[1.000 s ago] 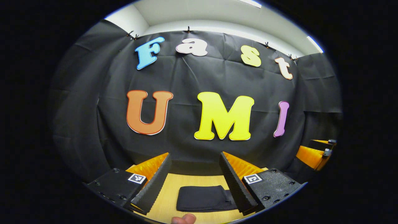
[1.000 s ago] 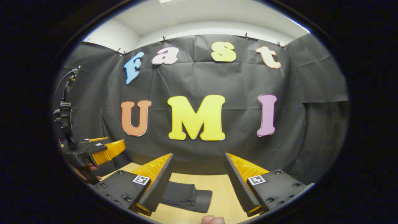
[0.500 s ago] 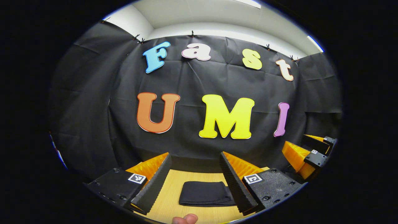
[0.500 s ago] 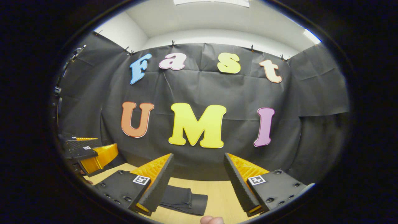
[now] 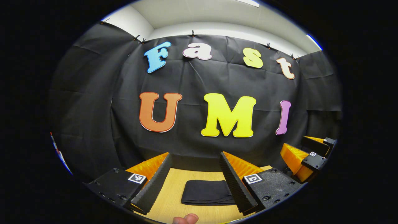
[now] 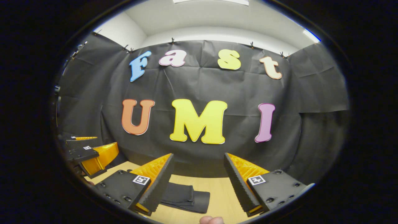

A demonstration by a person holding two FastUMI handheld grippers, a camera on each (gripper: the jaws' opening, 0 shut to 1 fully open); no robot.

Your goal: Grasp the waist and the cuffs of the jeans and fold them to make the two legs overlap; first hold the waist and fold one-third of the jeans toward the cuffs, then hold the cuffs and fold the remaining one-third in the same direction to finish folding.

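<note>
Two cameras side by side, low over the tabletop (image 5: 174, 199), facing the booth wall (image 5: 93, 93).
Both share the wall and the jeans (image 5: 206, 192), low centre in the left gripper view, lower left in the right.

Jeans (image 5: 207, 192): dark matt cloth, folded smooth. Table (image 5: 174, 202): pale wood-grain, smooth. Fingers (image 5: 231, 179): ribbed, matt.
</note>
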